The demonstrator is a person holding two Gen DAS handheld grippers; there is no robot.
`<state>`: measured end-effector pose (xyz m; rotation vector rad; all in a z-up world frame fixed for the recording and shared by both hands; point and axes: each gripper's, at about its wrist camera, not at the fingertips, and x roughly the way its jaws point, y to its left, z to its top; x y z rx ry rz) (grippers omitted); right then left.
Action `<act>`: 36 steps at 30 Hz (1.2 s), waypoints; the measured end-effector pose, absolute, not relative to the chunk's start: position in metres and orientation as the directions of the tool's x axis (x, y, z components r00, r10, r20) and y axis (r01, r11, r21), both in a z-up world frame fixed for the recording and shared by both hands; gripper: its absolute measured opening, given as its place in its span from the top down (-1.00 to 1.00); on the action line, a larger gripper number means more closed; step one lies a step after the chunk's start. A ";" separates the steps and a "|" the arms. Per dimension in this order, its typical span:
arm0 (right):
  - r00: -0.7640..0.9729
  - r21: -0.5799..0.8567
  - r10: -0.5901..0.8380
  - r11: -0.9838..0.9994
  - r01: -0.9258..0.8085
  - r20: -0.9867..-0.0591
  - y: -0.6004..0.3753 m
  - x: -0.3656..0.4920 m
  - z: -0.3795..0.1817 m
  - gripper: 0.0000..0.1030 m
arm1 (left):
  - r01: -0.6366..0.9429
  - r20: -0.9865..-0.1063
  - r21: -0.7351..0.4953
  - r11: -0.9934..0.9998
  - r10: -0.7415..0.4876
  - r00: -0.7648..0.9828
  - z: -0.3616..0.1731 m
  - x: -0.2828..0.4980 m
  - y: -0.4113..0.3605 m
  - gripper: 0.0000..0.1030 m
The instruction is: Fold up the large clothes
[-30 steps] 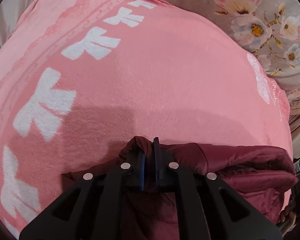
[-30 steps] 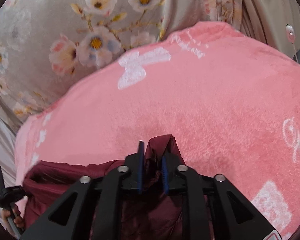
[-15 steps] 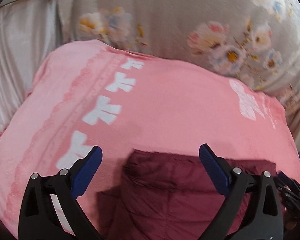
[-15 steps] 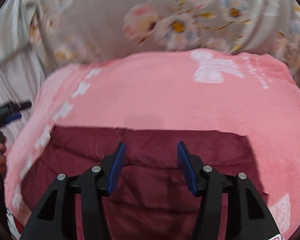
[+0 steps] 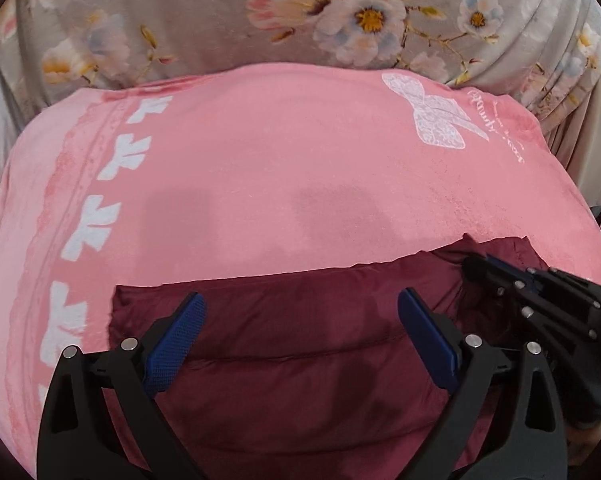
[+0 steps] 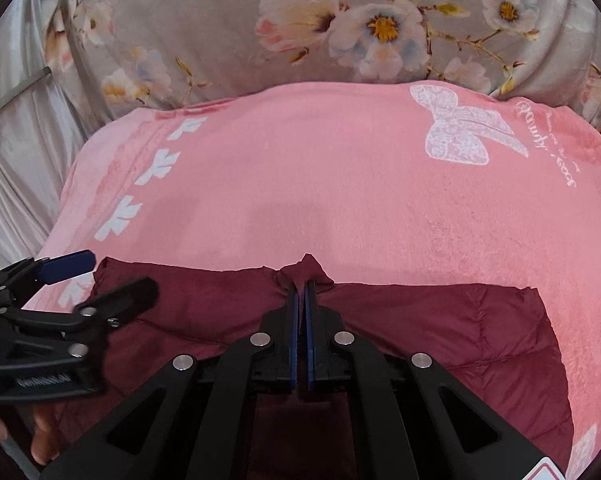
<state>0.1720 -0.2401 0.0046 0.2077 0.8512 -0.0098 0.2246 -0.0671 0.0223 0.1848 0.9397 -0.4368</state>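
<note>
Dark red puffy jacket [image 5: 300,360] lies flat on a pink blanket [image 5: 260,180], near its front edge
The left gripper [image 5: 300,344] hangs low over the jacket, its blue fingers [image 5: 172,344] wide apart and holding nothing. The right gripper [image 6: 302,300] points forward with its fingers pressed together on a small fold at the jacket's top edge. The jacket's near part is cut off behind the black arms

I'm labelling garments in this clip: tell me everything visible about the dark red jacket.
The dark red jacket looks quilted and puffy, with a slight sheen and stitched seams. It lies folded flat on the pink blanket. The right tongs are shut on a pinch of its far edge; the left tongs hang open above it.
</note>
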 end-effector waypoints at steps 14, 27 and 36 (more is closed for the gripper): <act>0.583 0.233 0.112 0.963 0.137 -0.805 -0.249 0.196 -0.076 0.95 | 0.349 -0.852 -0.035 0.936 -0.211 0.479 -0.067 0.254 -0.078 -0.82; 0.623 0.179 0.060 0.975 0.130 -0.780 -0.244 0.195 -0.080 0.94 | 0.333 -0.824 0.012 0.943 -0.179 0.538 -0.075 0.256 -0.085 -0.91; 0.721 0.319 0.083 0.927 0.198 -0.688 -0.285 0.151 -0.053 0.94 | 0.321 -0.787 -0.051 0.946 -0.236 0.570 -0.042 0.241 -0.041 -0.88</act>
